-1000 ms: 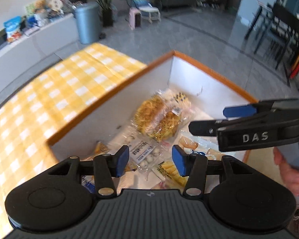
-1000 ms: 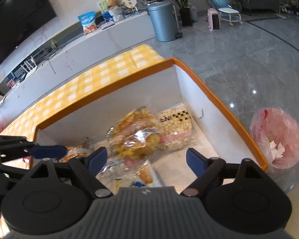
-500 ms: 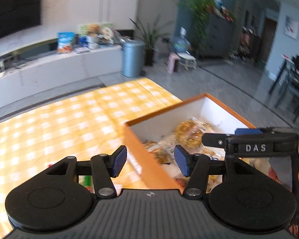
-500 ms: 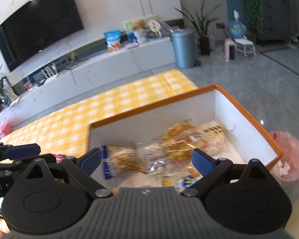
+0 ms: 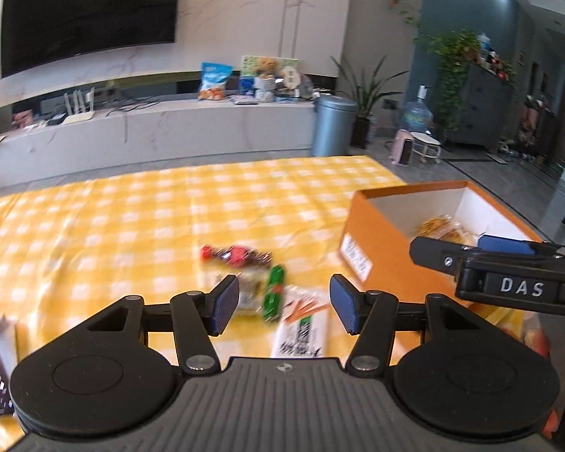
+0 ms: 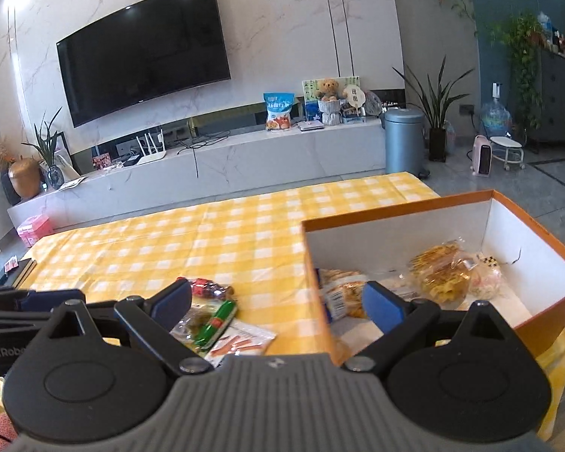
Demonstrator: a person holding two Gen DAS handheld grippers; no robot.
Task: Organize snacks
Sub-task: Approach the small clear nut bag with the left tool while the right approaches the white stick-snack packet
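An orange box (image 6: 399, 209) with white inner walls stands on the right of the yellow checked table and holds several snack bags (image 6: 439, 273). A small pile of loose snacks lies on the cloth left of the box: a red-and-dark packet (image 5: 237, 255), a green stick (image 5: 274, 290) and a white packet (image 5: 301, 329). My left gripper (image 5: 284, 309) is open and empty, hovering above this pile. My right gripper (image 6: 277, 303) is open and empty, over the box's left wall, with the pile (image 6: 218, 320) at its left finger.
The yellow checked cloth (image 6: 207, 241) covers the table, which ends at the far edge. A white TV bench (image 6: 207, 162), a grey bin (image 6: 403, 139) and plants stand beyond. The right gripper's body (image 5: 508, 278) sits close to the right of my left gripper.
Both grippers have pulled back and up out of the box and swung left. The loose snack pile on the cloth has come into view. Both stay open and empty.
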